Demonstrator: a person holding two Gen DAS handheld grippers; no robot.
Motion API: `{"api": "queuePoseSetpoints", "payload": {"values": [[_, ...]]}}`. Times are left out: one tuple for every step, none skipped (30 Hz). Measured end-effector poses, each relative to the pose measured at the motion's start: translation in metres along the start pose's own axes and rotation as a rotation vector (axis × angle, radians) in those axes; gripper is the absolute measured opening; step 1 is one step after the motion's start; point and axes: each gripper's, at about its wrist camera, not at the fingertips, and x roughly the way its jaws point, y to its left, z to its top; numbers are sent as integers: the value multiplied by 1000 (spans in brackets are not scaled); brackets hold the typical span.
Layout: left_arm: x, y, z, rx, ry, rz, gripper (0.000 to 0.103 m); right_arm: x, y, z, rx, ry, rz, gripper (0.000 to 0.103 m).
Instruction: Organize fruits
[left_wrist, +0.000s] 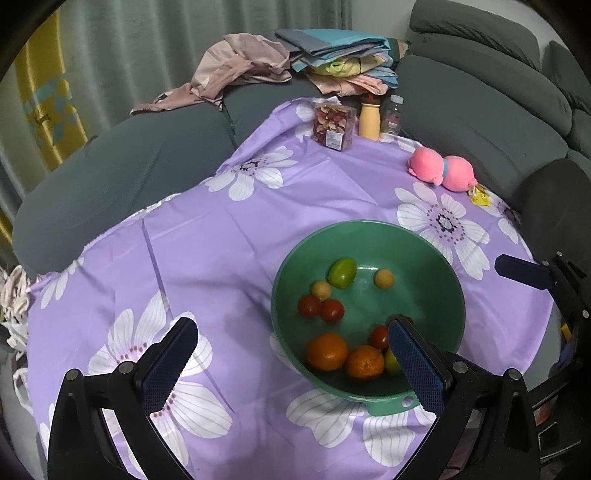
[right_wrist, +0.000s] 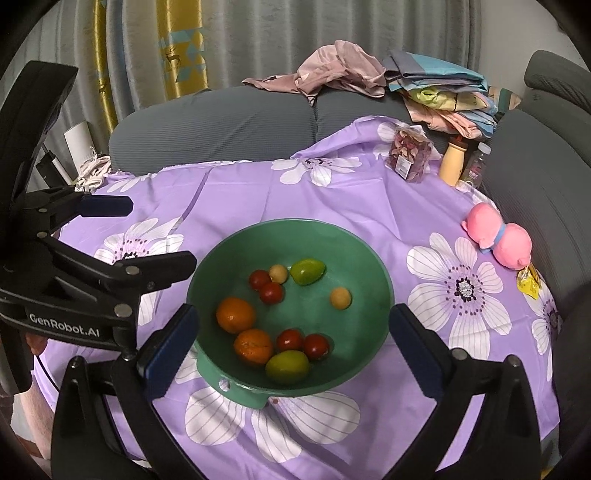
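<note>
A: We start with the fruits. They all sit inside the green bowl (right_wrist: 291, 236) in the middle of the worktop (right_wrist: 258, 192). We count two oranges (right_wrist: 235, 315), four small red tomatoes (right_wrist: 271, 292), two green fruits (right_wrist: 307, 271) and two little yellow balls (right_wrist: 340, 298).

B: Why are they all in there?

A: We think the bowl keeps them from rolling away on the purple flower cloth (right_wrist: 461, 332). Nothing looks left out on the cloth.

B: And our tools?

A: Our right tool (right_wrist: 291, 332) hangs above the bowl with its jaws spread wide and nothing between them. Our left tool (left_wrist: 291, 354) is wide open too, and empty, a bit to the bowl's left side.

B: What can't we see well?

A: In the left view one finger hides part of a tomato and a green fruit. Far back stand a snack box (right_wrist: 410, 155), a yellow bottle (right_wrist: 453, 162) and a pink plush toy (right_wrist: 498, 240). The small bottle behind the yellow one is too blurry to name.
</note>
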Motion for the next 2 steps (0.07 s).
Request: {"api": "queuePoseSetpoints", "payload": {"values": [[0,0,0,0,-3,1,102,0,0,0,0,0,1,103],[-1,-1,0,-1,-4,5,102,0,0,0,2,-1,-1,103]]}}
